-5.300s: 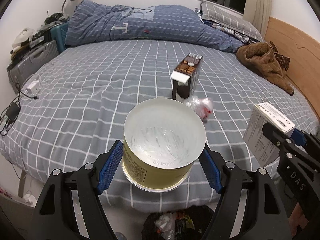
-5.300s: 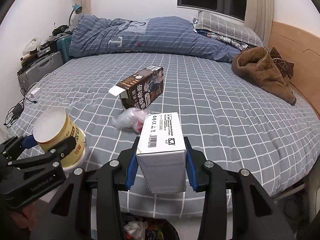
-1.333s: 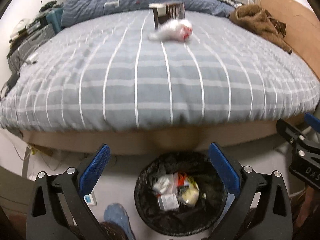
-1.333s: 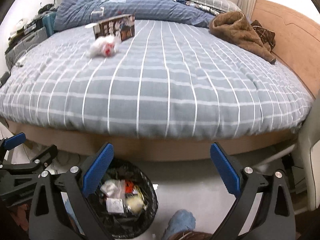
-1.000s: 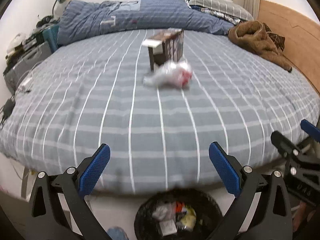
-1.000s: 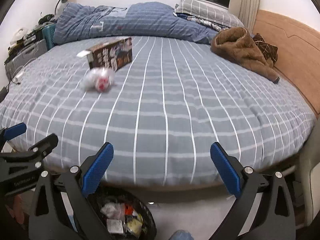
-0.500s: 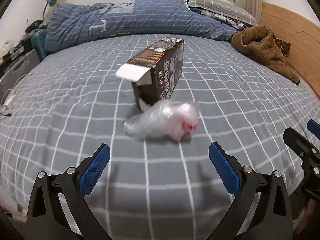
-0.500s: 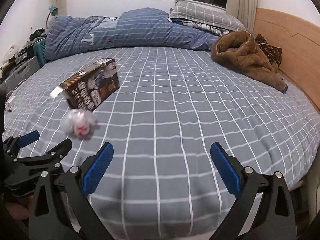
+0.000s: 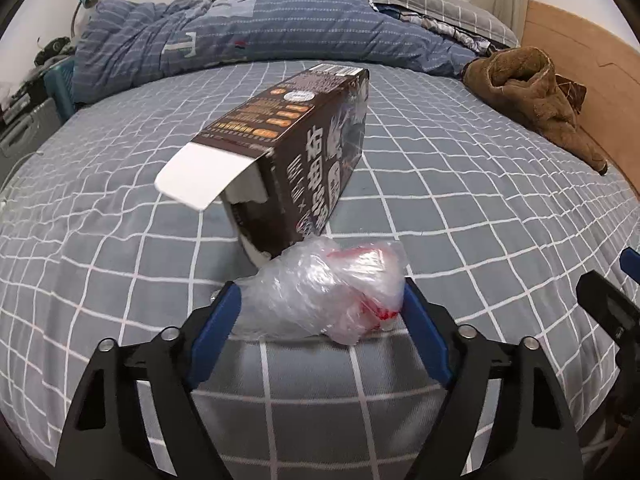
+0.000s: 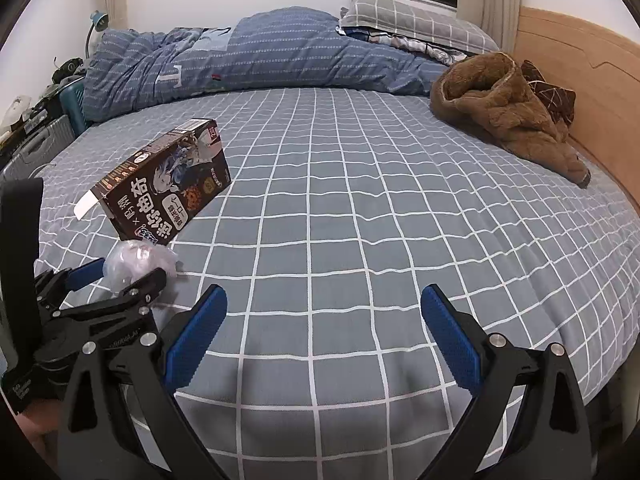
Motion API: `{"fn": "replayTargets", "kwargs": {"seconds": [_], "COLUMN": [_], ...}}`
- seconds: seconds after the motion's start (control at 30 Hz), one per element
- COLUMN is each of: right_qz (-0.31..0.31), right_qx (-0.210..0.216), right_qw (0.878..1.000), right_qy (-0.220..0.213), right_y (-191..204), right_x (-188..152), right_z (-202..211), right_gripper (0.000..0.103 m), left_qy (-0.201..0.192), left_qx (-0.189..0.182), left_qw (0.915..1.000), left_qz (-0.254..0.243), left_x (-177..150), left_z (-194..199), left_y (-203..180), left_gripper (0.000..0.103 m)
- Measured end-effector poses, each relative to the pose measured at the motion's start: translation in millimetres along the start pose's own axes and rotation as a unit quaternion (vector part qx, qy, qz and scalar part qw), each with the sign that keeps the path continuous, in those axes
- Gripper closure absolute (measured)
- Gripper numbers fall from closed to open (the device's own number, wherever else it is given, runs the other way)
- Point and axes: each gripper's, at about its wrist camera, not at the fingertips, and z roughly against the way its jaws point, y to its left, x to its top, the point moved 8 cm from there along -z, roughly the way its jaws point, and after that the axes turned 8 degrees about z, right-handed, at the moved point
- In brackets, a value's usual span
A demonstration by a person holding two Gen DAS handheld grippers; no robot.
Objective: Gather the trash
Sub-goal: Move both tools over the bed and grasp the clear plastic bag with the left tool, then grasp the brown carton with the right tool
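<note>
Left claw (image 9: 320,308) straddles the bag (image 9: 324,292), a crumpled clear plastic one with red print, lying on the bed (image 9: 480,208). Bag's long axis runs left-right across the claw, so the blue pads bracket its two ends. Jaws have just been closing, bag between them; pads look at or just touching the plastic, no visible squeeze yet, so not a firm grip as far as I can tell. Box (image 9: 296,148), dark, flap open, lies just behind the bag, almost touching it, long axis running away from the claw and slightly right. Right claw (image 10: 322,320) is wide and empty, over bare sheet; box (image 10: 168,184) sits up-left of it, well apart. Left is nearer both. Likely next: finish closing on bag, lift without snagging box.
</note>
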Motion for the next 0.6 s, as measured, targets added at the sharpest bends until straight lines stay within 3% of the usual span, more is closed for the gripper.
{"fn": "replayTargets", "kwargs": {"seconds": [0.17,0.37,0.6], "right_qz": [0.006,0.01,0.019], "right_qx": [-0.003,-0.003,0.002], "right_qw": [1.0,1.0,1.0], "right_qy": [0.001,0.001,-0.002], "right_y": [1.0,10.0,38.4], "right_x": [1.2,4.1,13.3], "right_z": [-1.0,-1.0,1.4], "right_gripper": [0.009,0.009,0.009], "left_qy": [0.005,0.008,-0.004], "left_qx": [-0.007,-0.015,-0.001], "left_qw": [1.0,0.9998,1.0], "left_qz": [-0.003,0.003,0.004], "left_x": [-0.9,-3.0,0.0], "left_z": [0.8,15.9,47.1], "left_y": [0.3,13.2,58.5], "left_gripper": [0.039,0.04,0.04]}}
